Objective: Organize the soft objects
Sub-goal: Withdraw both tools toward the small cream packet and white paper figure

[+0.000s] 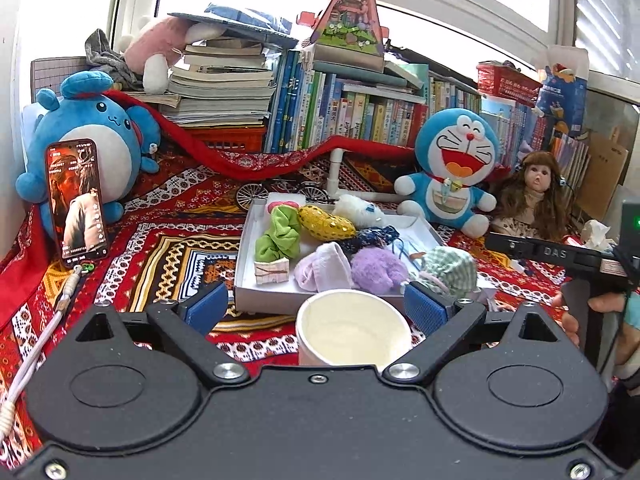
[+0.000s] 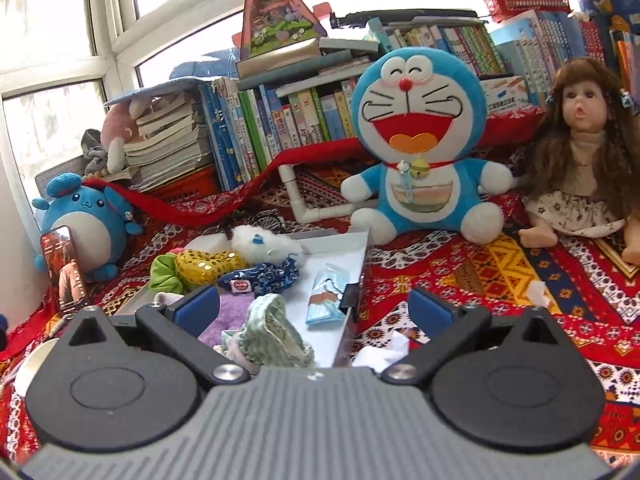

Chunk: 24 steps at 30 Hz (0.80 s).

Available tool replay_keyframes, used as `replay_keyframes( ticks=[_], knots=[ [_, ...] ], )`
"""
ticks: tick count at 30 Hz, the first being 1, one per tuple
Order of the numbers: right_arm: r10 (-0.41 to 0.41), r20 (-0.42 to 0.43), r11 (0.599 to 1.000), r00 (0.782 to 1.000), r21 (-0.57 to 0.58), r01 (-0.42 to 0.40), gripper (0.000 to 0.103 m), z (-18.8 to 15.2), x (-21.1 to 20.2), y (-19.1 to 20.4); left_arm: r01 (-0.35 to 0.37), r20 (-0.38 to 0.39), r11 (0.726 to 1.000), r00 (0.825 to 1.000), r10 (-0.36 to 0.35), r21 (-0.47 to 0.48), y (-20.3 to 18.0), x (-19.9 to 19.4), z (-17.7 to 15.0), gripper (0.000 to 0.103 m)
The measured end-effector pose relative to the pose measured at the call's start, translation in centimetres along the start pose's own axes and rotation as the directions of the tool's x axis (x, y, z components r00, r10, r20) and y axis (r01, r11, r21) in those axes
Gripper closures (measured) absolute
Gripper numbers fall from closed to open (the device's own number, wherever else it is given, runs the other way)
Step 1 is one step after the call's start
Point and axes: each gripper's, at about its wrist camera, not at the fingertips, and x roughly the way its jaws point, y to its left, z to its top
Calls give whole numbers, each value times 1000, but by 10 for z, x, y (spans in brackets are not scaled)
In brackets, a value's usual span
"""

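A white tray point(image 1: 245, 264) on the patterned cloth holds several soft things: a green scrunchie point(image 1: 279, 236), a yellow sequin pouch point(image 1: 326, 222), a white fluffy toy point(image 1: 360, 208), a lilac sock point(image 1: 326, 266), a purple pompom point(image 1: 378, 268) and a green checked pouch point(image 1: 450, 268). My left gripper point(image 1: 318, 310) is open, its fingers either side of an empty white paper cup point(image 1: 352, 330), not touching it. My right gripper point(image 2: 316, 312) is open and empty above the tray's near right corner, over the checked pouch point(image 2: 274, 332).
A Doraemon plush point(image 1: 456, 168), a doll point(image 1: 534, 196) and a blue round plush point(image 1: 86, 136) sit behind the tray. A phone point(image 1: 78, 204) leans on the blue plush. Books fill the back. A white tissue point(image 2: 384, 354) lies right of the tray.
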Motion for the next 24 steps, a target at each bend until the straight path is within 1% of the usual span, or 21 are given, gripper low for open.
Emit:
replay_keyframes(
  ticks=[5, 11, 14, 17, 20, 24],
  knots=[
    [-11, -5, 1000, 1000, 16, 11, 0, -3, -3, -6, 18, 11, 1000, 1000, -18, 9, -7, -13, -12, 7],
    [-27, 25, 999, 999, 19, 27, 0, -8, -10, -11, 19, 30, 1000, 999, -20, 24, -17, -27, -24, 3],
    [-17, 17, 999, 1000, 30, 17, 0, -10, -11, -17, 43, 4, 999, 999, -43, 19, -21, -29, -29, 3],
    [-29, 21, 999, 999, 38, 28, 0, -12, -12, -21, 73, -17, 997, 997, -73, 11, -22, -29, -33, 3],
    [-36, 29, 999, 999, 35, 35, 0, -15, -14, -24, 75, -12, 997, 997, -75, 17, -26, -34, -37, 3],
    [-42, 21, 999, 999, 34, 42, 0, -17, -15, -29, 67, -8, 996, 998, -67, 51, -35, -39, -44, 3]
  ],
)
